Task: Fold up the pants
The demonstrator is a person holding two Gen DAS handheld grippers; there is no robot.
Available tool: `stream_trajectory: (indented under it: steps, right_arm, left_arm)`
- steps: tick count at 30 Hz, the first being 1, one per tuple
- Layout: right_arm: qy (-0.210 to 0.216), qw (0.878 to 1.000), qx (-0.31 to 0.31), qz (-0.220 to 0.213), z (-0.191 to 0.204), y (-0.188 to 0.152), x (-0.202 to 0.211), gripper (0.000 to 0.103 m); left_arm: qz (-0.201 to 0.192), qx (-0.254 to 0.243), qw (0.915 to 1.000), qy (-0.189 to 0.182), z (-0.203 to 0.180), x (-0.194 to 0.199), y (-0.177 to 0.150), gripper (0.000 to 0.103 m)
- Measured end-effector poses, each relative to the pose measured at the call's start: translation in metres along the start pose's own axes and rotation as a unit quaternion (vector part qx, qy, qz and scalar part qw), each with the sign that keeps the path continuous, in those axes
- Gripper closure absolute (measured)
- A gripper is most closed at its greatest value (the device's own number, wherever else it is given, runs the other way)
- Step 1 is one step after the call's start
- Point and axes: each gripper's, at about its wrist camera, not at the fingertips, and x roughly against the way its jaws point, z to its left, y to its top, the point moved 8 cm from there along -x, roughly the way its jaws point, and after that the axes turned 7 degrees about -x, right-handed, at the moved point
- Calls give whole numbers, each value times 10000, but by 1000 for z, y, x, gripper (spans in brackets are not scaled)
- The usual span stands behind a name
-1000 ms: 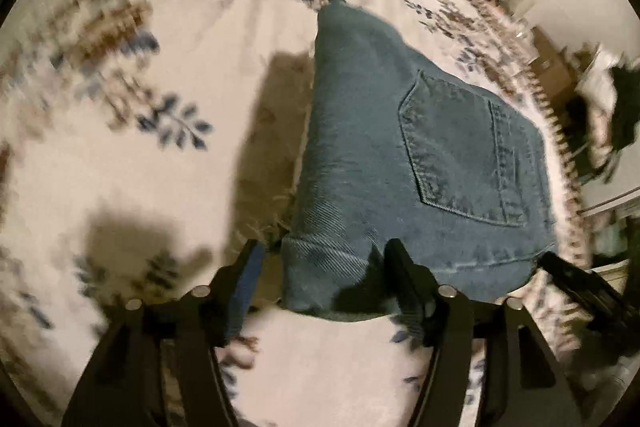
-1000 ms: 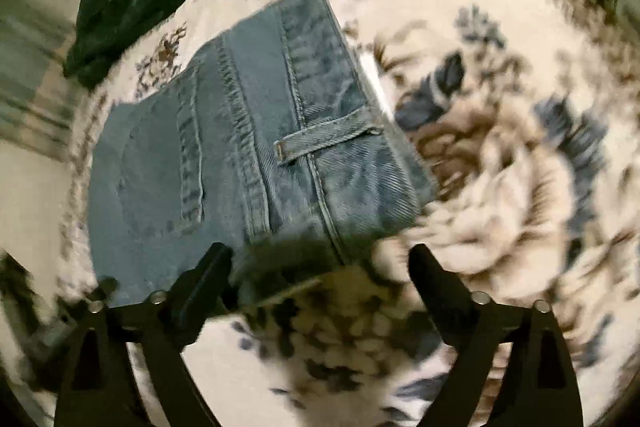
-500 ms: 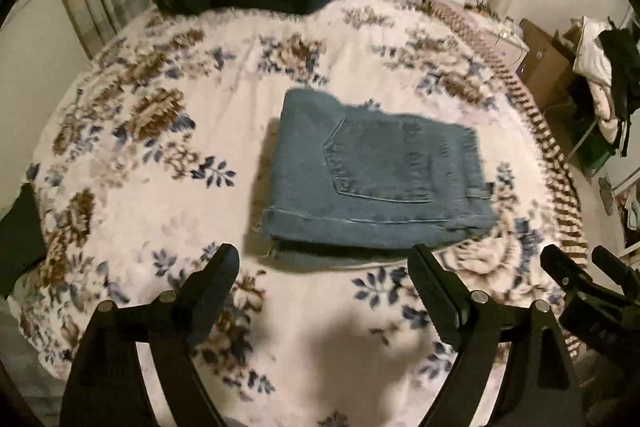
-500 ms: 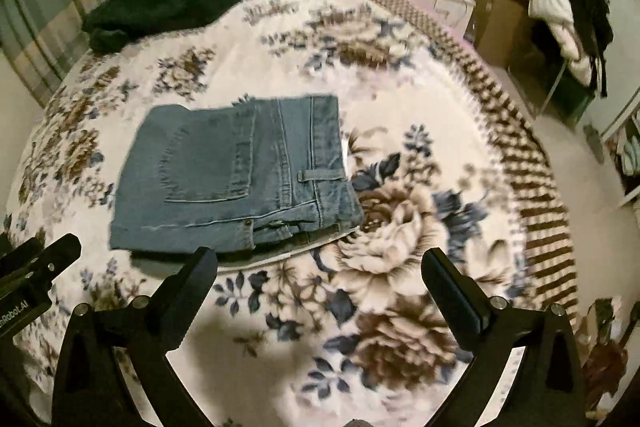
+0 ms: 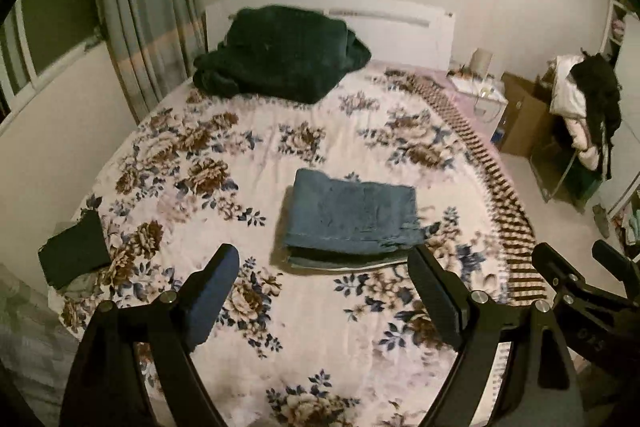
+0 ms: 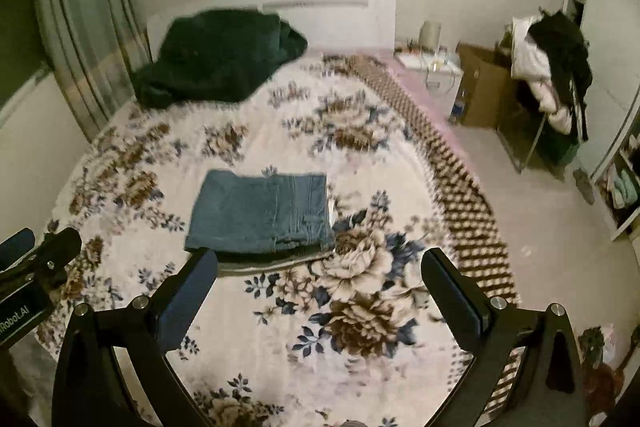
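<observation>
The blue jeans (image 5: 352,217) lie folded in a compact rectangle on the floral bedspread (image 5: 224,163), near the middle of the bed. They also show in the right wrist view (image 6: 260,213). My left gripper (image 5: 324,291) is open and empty, held well back from and above the jeans. My right gripper (image 6: 320,287) is open and empty too, also well back from the jeans. The right gripper shows at the right edge of the left wrist view (image 5: 576,279).
A dark green blanket (image 5: 276,57) is heaped at the headboard. A dark folded cloth (image 5: 74,253) lies at the bed's left edge. Curtains (image 5: 140,11) hang on the left. A nightstand (image 5: 480,95), cardboard box (image 5: 520,115) and clothes-laden chair (image 5: 584,115) stand right of the bed.
Both grippers have pulled far back and up from the folded jeans, which now lie untouched. The whole bed and room have come into view.
</observation>
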Motion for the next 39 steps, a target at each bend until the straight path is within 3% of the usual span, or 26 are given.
stream_trajectory:
  steps: [9,17,21,23,24,39]
  right_arm:
    - [159,9986,219,-457,-17,4,135,0]
    - [245,9972,313,-630,-27,2,220,0]
    - [287,9971,283,-649,-24,3,238,0]
    - [266,9973,244,-643,-24,2,243,0]
    - [293,9976,203,-596,-24,1,244,0]
    - [301,9985,222,-395,-17,1,230,0]
  left_arm:
    - [-375,150,9989,228,-14,104,-6,17]
    - [-457,243,9982,290,-13,152,-13,17]
    - [-455,166,9984,293,-10,161,-15,17]
    - [-413,128,9988,220,-10,161,-15,3]
    - [-415,108,9989,213,-9,162,-15,2]
    - [-365,95,9987,330,4,162,-25,2]
